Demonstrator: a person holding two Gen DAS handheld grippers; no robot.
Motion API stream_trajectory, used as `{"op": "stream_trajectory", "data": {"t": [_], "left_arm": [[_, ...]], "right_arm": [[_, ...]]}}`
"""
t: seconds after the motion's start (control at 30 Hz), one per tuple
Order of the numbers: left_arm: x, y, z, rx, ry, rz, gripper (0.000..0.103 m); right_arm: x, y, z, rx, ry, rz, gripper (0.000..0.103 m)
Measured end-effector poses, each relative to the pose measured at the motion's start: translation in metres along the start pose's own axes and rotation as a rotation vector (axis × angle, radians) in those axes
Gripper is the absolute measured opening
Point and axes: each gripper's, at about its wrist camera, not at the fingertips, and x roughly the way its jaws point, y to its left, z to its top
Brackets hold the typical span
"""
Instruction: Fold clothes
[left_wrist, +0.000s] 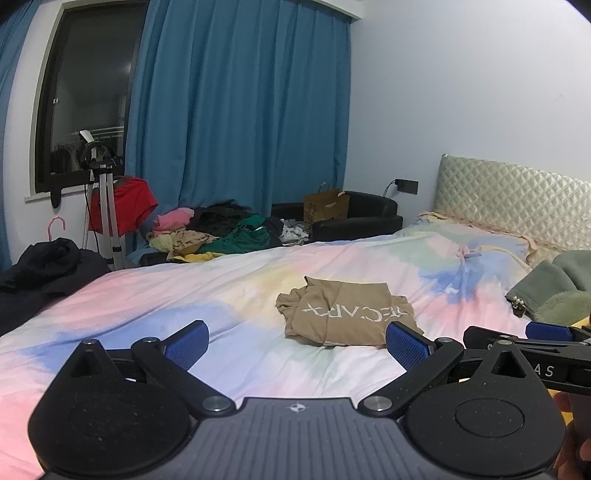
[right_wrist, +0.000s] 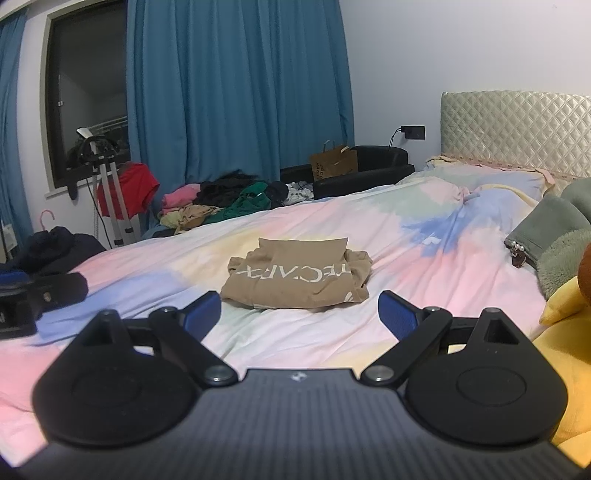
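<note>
A tan shirt (left_wrist: 347, 314) with white lettering lies folded into a small rectangle on the pastel tie-dye bedspread (left_wrist: 184, 295); the right wrist view shows the same shirt (right_wrist: 299, 277) straight ahead. My left gripper (left_wrist: 297, 341) hovers low over the bed, short of the shirt and a little to its left, open and empty. My right gripper (right_wrist: 299, 314) is also open and empty, just in front of the shirt's near edge. Each gripper appears at the edge of the other's view: the right gripper (left_wrist: 532, 339) and the left gripper (right_wrist: 40, 295).
A pile of unfolded clothes (left_wrist: 214, 236) lies past the bed's far edge, by a red garment on a stand (left_wrist: 122, 206). Dark clothing (left_wrist: 48, 266) sits at the left. A grey-green fleece (left_wrist: 554, 291), a yellow item (right_wrist: 561, 302) and the quilted headboard (left_wrist: 517, 199) are on the right.
</note>
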Motion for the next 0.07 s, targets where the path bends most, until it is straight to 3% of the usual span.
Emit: {"op": "stream_trajectory", "data": {"t": [0.07], "left_arm": [[-0.0003, 0.0001, -0.0003, 0.003, -0.001, -0.003, 0.103]], "right_arm": [[0.0006, -0.0002, 0.0002, 0.002, 0.002, -0.001, 0.093]]}}
